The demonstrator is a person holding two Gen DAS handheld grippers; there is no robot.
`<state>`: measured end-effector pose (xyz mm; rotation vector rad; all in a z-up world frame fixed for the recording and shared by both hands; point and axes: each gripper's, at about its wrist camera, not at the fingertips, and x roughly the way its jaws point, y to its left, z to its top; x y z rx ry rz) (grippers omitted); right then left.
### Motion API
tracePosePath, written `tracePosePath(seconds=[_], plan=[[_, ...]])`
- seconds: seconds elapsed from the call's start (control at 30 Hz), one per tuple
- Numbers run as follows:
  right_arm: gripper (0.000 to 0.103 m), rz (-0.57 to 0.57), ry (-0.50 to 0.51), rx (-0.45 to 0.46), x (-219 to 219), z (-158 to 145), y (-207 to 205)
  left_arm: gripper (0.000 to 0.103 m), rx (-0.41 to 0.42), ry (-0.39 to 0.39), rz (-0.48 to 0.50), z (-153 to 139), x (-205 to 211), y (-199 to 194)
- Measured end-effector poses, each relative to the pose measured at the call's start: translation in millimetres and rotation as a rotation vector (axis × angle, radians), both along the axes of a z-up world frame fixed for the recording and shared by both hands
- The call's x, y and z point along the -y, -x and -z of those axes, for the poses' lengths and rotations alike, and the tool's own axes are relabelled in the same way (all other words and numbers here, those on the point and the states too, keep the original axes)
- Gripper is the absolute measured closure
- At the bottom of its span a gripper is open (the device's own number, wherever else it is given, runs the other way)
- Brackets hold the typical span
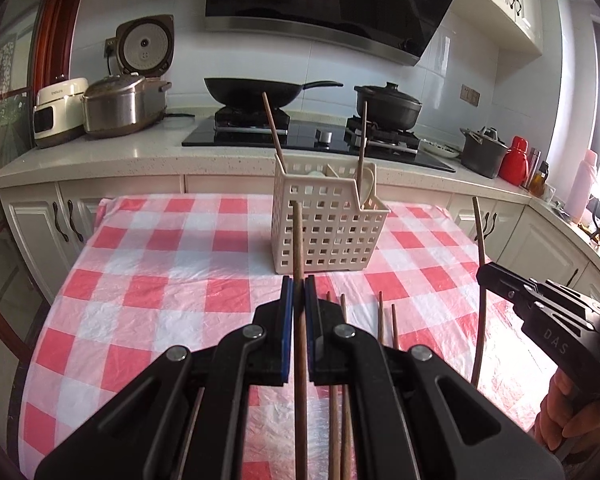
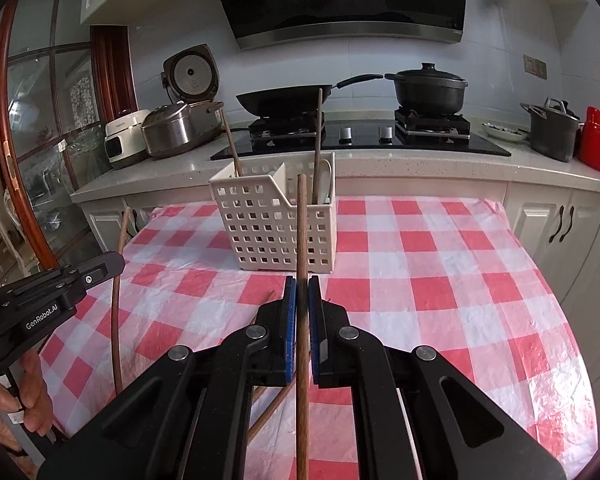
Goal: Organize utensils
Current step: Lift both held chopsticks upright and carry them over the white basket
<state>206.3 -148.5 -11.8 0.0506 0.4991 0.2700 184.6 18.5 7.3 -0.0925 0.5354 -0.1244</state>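
left tool [image 1: 299, 280]: clamped on a chopstick [image 1: 298, 240], lifted off the surface [image 1: 160, 240]
basket [image 1: 324, 224]: far middle, two chopsticks inside already
right tool [image 2: 302, 280]: gripping another chopstick [image 2: 301, 232]
tip: drop them tip-down, one by one, so the tools don't clash

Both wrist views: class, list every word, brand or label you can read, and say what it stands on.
"GenRobot.AI": white print on the side of the left claw, seen in the right wrist view.
"DAS": raised letters on the side of the right claw, seen in the left wrist view.
Small grey brand word on the white cooker: too small to read.
Nothing else carries readable text.
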Motion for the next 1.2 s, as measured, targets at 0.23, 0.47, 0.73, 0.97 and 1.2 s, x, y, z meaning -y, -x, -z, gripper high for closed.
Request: tracePosePath(seconds=[0.23, 0.47, 0.73, 0.97, 1.2], plan=[[0.097, -0.008, 0.009, 0.036, -2.5, -12.7, 12.5, 0.097, 0.06, -0.013, -0.012, -15.9, -2.9, 21.9], [0.097, -0.011, 0.013, 0.066, -3.3, -23.5, 24.0, 0.097, 0.107, -0.026, -0.015, -27.6, -0.6, 37.6], [0.097, -0.016, 0.011, 0.1, -2.8, -33.4, 35.4, 0.097, 0.149, -0.041, -0.008, -39.9, 4.7, 52.5], [0.097, -0.015, 0.011, 0.113, -1.2, -35.7, 39.4, 0.097, 0.161, -0.059, -0.014, -42.2, 7.4, 57.7], [0.097, -0.013, 0.002, 0.102, -0.5, -33.7, 37.7, 0.097, 0.163, -0.072, -0.013, -41.6, 9.4, 59.4]])
